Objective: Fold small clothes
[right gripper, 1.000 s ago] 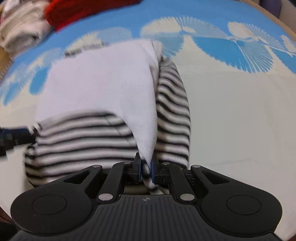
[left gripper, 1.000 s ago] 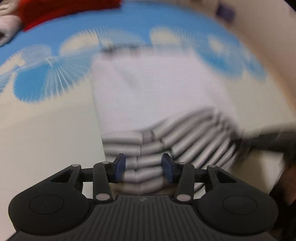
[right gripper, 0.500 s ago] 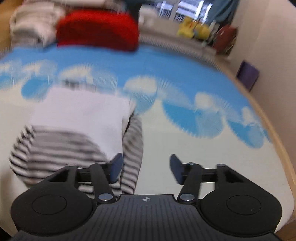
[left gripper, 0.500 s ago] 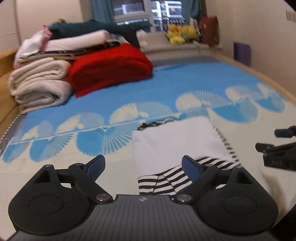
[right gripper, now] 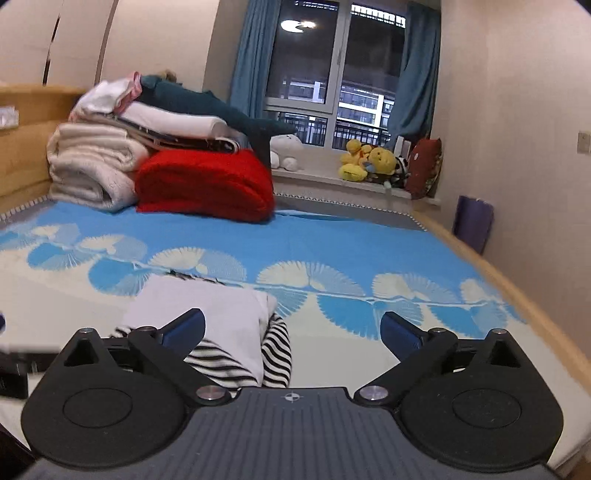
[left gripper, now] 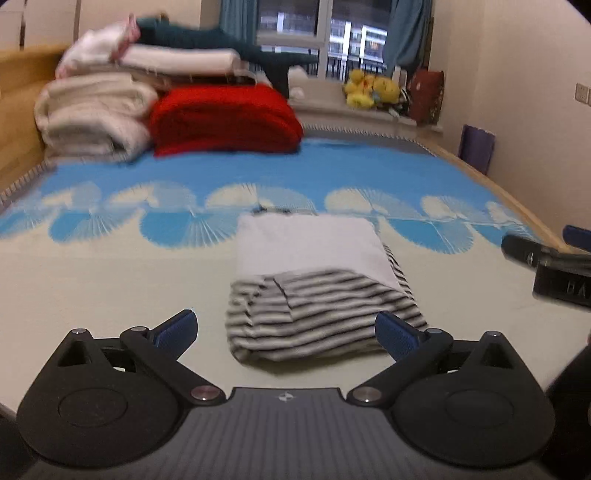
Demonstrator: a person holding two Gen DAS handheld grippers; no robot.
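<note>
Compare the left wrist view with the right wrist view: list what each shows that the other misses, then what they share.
Left wrist only: the whole folded striped garment, lying free on the bedspread between the open jaws of the left hand-held gripper, and the right hand-held gripper at the right edge.

Right wrist only: the white plush toy on the sill, the ceiling lamp's reflection in the window, and the right hand-held gripper, open and holding nothing.

Both: the garment (partly hidden in the right wrist view), the red blanket, the stacked bedding and the yellow plush toys.
</note>
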